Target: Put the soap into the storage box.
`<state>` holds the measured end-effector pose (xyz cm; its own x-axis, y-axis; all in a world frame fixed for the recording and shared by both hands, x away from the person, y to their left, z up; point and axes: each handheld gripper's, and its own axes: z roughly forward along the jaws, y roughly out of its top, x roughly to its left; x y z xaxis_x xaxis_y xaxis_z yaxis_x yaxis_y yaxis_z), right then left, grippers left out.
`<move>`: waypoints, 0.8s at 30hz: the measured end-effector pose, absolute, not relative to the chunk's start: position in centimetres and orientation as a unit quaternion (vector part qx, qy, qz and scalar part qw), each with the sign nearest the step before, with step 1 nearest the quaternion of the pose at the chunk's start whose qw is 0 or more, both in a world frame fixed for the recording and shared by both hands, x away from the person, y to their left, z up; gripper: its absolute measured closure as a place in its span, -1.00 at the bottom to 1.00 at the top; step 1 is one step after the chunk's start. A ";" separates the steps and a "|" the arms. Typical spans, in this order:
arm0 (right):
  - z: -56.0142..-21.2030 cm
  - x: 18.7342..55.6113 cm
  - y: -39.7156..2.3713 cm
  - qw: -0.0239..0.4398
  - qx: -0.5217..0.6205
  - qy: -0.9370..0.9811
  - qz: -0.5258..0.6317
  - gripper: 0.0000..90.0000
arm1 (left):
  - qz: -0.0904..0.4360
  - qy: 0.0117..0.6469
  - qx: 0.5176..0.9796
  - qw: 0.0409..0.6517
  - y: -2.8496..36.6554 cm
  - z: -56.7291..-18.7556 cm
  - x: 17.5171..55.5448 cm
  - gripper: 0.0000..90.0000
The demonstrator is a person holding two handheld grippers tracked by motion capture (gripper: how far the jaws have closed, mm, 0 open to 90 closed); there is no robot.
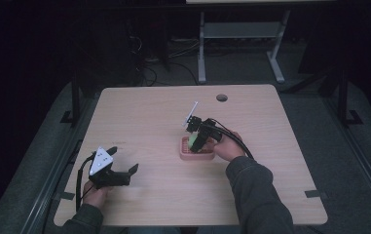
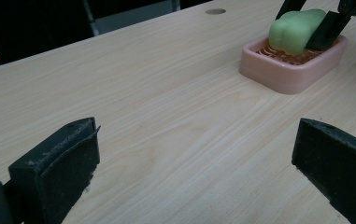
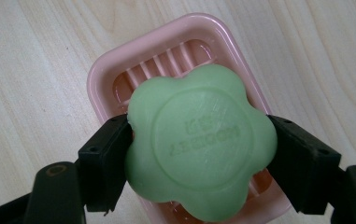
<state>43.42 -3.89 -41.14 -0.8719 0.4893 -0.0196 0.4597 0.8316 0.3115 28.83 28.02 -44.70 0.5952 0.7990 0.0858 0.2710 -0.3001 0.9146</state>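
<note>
**Right claw clamped on soap over the dish; left claw idle**

The right claw is clamped on a green flower-shaped soap. One jaw presses each opposite side of the bar, in the notches between its lobes, which probably keeps the rounded, slippery bar from twisting out of the grip. The stamped face of the soap points straight up at the claw's own camera, so the bar is held flat across the jaws.

Directly beneath the claw and the soap lies a pink soap dish. Its ribbed floor shows beyond the soap, ahead of the jaw tips. In the left gripper view the soap sits tilted, with its lower edge down inside the dish and the right claw's jaws on either side. Whether the soap touches the ribs cannot be told. The claw is centred over the dish, a position that suits either setting the soap down or lifting it clear.

The left claw has its jaws wide apart with nothing between them. It sits low over bare table, with the dish well ahead of it and off to one side. This placement probably keeps it clear of the working hand. In the high view the left claw is near the table's front edge, well apart from the right claw.
</note>
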 end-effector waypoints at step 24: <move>-41.4 43.4 -4.0 0.051 0.254 0.955 0.144 -0.43 | 0.279 0.352 0.757 0.475 28.0 -44.7 28.9 -1.00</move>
